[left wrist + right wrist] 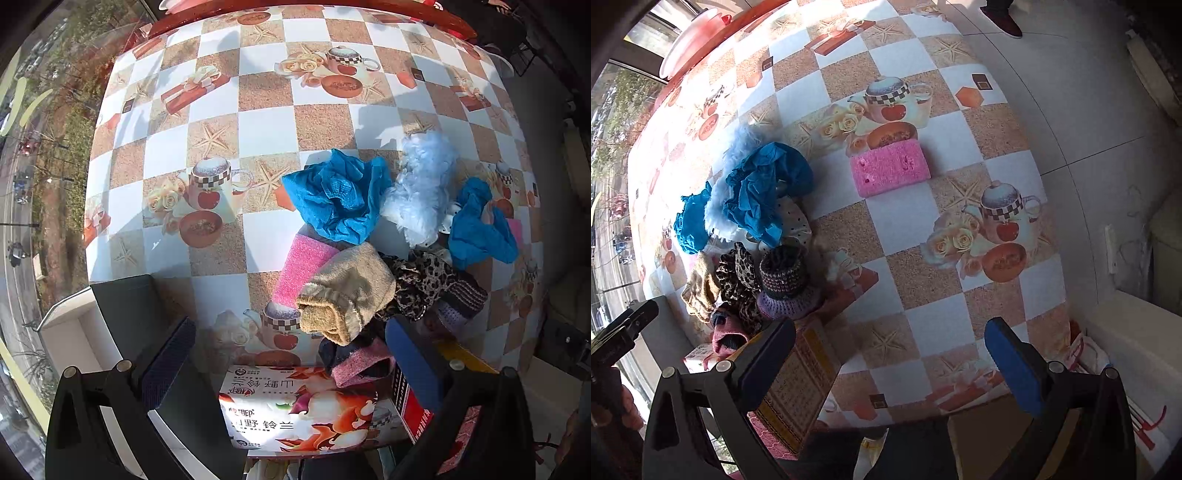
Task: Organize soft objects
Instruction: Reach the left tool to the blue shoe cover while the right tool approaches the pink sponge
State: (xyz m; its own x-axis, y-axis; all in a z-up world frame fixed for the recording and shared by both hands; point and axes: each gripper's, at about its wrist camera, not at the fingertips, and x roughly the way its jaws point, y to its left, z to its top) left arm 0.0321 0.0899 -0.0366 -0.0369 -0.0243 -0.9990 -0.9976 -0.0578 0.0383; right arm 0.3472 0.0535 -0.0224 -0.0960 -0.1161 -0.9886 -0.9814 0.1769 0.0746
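A heap of soft things lies on the checkered table: a blue cloth, a pale blue fluffy piece, a second blue cloth, a tan sock, a leopard scrunchie and a pink sponge. My left gripper is open and empty, just in front of the heap. My right gripper is open and empty over the table's near edge. In the right wrist view the heap sits to the left, with a knitted hat, and another pink sponge lies alone farther out.
A printed carton stands at the near table edge below the heap; a pink-and-dark knit hangs over it. It also shows in the right wrist view. A window is on the left, tiled floor on the right.
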